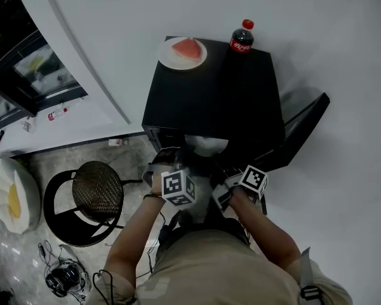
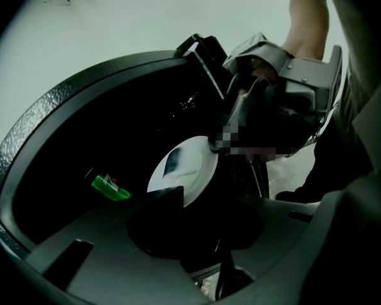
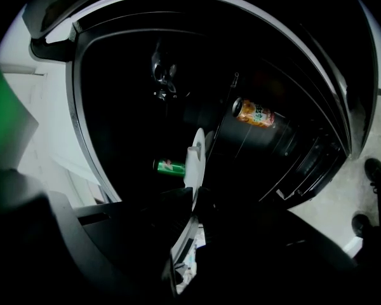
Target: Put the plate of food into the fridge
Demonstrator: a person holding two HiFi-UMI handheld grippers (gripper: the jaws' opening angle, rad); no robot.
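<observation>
A white plate point(image 1: 206, 146) is held on edge at the mouth of the black fridge point(image 1: 209, 94), whose door point(image 1: 301, 129) hangs open to the right. My left gripper point(image 2: 178, 202) is shut on the plate's point(image 2: 181, 170) near rim. My right gripper point(image 3: 193, 199) is shut on the plate point(image 3: 195, 161), which shows edge-on there with a pale lump on its face. In the left gripper view the right gripper point(image 2: 219, 143) grips the far rim. A second plate point(image 1: 166, 56) with a red watermelon slice point(image 1: 187, 47) lies on top of the fridge.
A cola bottle point(image 1: 241, 40) stands on the fridge top beside the watermelon plate. Inside the dark fridge lies a green can point(image 3: 168, 166); an orange can point(image 3: 254, 114) sits in the door shelf. A black round stool point(image 1: 95, 196) stands at the left.
</observation>
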